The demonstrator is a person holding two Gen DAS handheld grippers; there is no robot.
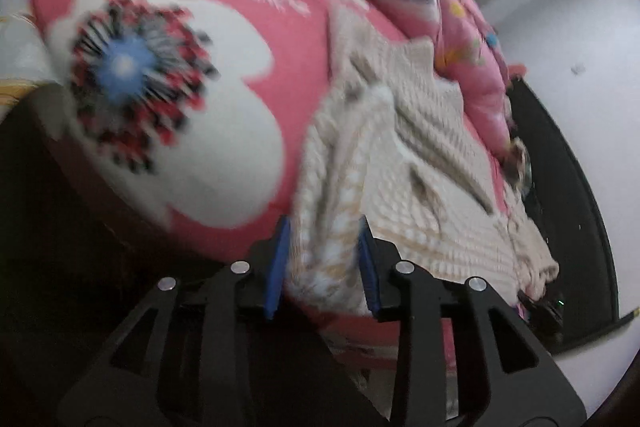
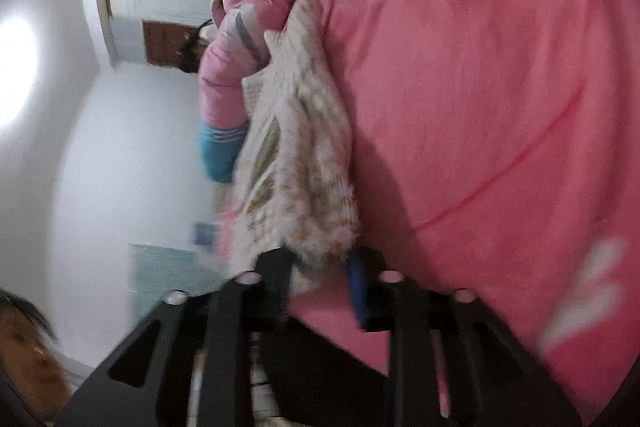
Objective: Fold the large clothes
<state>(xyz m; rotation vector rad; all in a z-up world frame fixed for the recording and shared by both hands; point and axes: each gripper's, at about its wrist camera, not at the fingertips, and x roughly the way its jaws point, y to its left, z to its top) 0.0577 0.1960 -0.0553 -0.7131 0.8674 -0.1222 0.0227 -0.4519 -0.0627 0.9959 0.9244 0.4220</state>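
A cream cable-knit sweater (image 1: pixel 404 163) lies bunched along the pink bedcover (image 1: pixel 224 39). My left gripper (image 1: pixel 322 247) is at its near end. A thick fold of the knit sits between the blue pads (image 1: pixel 278 263) and fills most of the gap, but the jaws stand partly apart and do not clamp it. In the right wrist view the sweater (image 2: pixel 304 147) stretches away from my right gripper (image 2: pixel 320 267). Its fluffy edge rests at the fingertips (image 2: pixel 358 287), with the jaws likewise parted. The right gripper (image 1: pixel 540 303) also shows small at the sweater's far end in the left wrist view.
A pink padded jacket (image 1: pixel 460 39) with a blue cuff (image 2: pixel 218 151) lies heaped beside the sweater. The bedcover carries a large white flower print (image 1: pixel 132 75). A dark bed edge (image 1: pixel 568 195) and pale floor (image 1: pixel 572 39) lie beyond. A person's head (image 2: pixel 24 343) is at the lower left.
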